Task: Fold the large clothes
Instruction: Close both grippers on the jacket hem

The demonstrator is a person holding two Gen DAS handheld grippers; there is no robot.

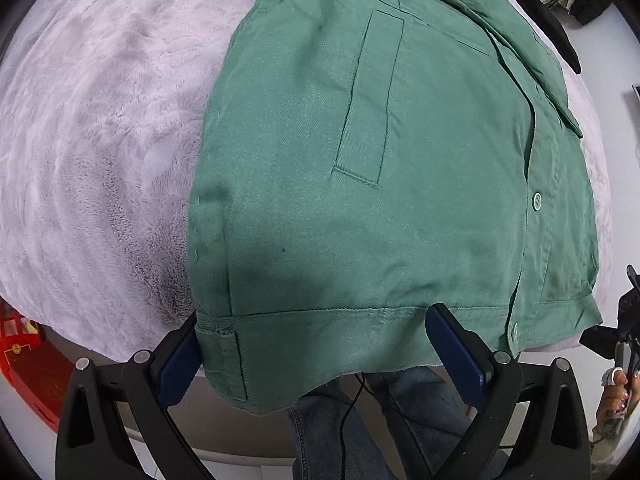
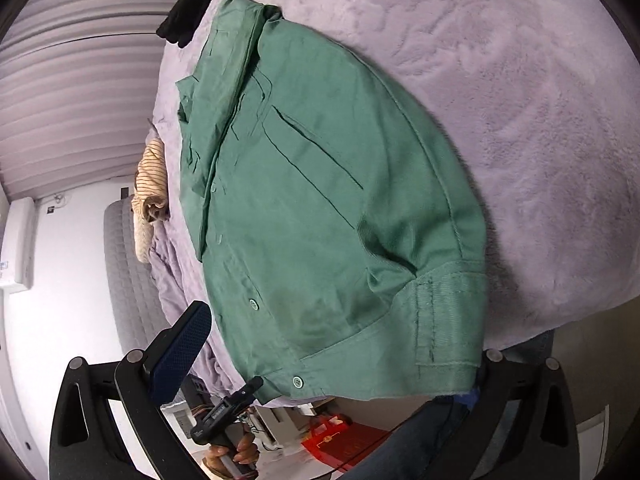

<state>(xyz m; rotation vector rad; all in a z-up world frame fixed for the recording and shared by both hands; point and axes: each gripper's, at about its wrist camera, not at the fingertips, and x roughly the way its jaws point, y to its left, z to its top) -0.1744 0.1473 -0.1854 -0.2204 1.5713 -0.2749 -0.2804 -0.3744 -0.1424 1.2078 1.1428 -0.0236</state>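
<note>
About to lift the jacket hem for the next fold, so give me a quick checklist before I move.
1. Left hand-held gripper open, straddling the hem: ok.
2. Right hand-held gripper open at the hem: ok; its right finger is hidden under cloth.
3. Green jacket lying flat, placket buttoned: ok.
4. Hem overhanging the blanket edge, reachable: ok.
5. Cable hanging just below the hem: not ok, possible snag.
6. Sleeves tucked under: cannot tell.

Both grippers wide open, down at the bottom of their frames

Left gripper (image 1: 324, 356) has its blue pads spread far apart; right gripper (image 2: 328, 364) is just as wide, one pad hidden. A hand (image 2: 234, 454) grips a handle, bottom left.
</note>
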